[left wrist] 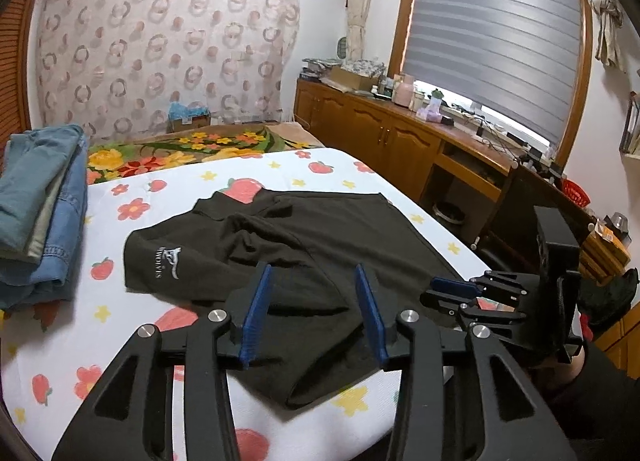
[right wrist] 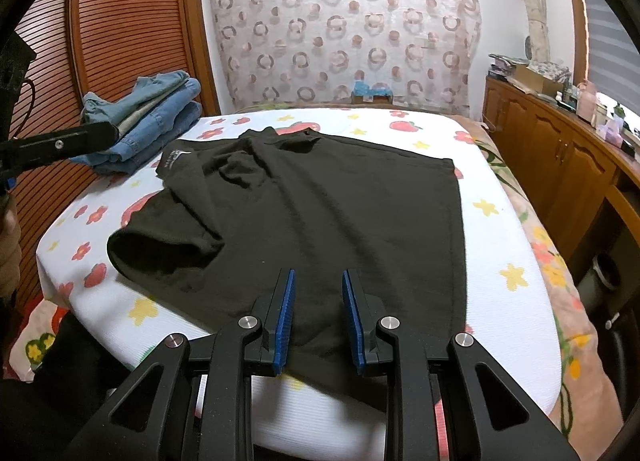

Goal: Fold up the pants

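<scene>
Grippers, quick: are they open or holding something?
Left gripper: open, holding nothing, above the black pants.
Right gripper: open, holding nothing.

Dark brown-black pants (right wrist: 320,221) lie spread but rumpled on the fruit-and-flower printed bed sheet (right wrist: 508,245), one leg flat with a straight hem, the other bunched and doubled over, a white logo (left wrist: 168,263) showing near one end.
</scene>
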`<state>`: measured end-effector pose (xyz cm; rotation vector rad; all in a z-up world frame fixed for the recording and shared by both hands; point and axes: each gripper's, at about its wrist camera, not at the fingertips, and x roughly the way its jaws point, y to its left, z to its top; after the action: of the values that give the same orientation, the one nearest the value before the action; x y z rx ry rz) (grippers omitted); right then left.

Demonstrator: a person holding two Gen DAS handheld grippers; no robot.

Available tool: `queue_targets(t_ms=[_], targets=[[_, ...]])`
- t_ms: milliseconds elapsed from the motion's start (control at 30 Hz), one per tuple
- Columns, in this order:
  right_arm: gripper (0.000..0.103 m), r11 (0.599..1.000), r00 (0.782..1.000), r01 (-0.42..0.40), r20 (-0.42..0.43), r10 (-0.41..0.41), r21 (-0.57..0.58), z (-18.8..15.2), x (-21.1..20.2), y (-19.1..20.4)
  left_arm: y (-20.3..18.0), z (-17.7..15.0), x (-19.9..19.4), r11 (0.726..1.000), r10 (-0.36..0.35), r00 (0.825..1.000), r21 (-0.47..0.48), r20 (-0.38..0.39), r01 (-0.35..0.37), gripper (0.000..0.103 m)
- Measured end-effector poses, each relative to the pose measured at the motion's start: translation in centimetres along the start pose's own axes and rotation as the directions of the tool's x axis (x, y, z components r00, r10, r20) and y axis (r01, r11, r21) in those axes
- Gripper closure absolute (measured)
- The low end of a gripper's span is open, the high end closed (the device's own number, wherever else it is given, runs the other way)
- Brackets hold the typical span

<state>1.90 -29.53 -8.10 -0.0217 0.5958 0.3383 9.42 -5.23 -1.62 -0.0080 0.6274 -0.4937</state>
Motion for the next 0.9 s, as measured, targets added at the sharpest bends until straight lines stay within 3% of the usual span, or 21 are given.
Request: queue_targets(t_ms=[33,100,467,900], targets=[[0.078,1.000,1.000,-0.003,0.001,0.003,-0.001,0.0,0.0,0.0,0.2,-0.1,-0.1,1.000,0.005,1.000,-0.001,-0.002,-0.005,0.053],[0.078,1.000,1.000,-0.009,0.002,0.009,-0.003,0.1,-0.1,0.1,0.6,-0.3,-0.1,1.000,0.022,1.000,-0.009,-0.003,-0.022,0.021],[0.078,0.999,0.999,-0.038,0.012,0.038,-0.018,0.5,-0.4,1.0,3.8,-4.0,1.9,0.987,0.131,0.988,-0.080,-0.083,-0.137,0.020],[0.078,0.995,0.996,-0.081,0.016,0.082,-0.063,1.4,-0.3,3.4,4.4,-7.2,3.9,0.982,0.151,0.971,-0.082,-0.186,-0.168,0.020]])
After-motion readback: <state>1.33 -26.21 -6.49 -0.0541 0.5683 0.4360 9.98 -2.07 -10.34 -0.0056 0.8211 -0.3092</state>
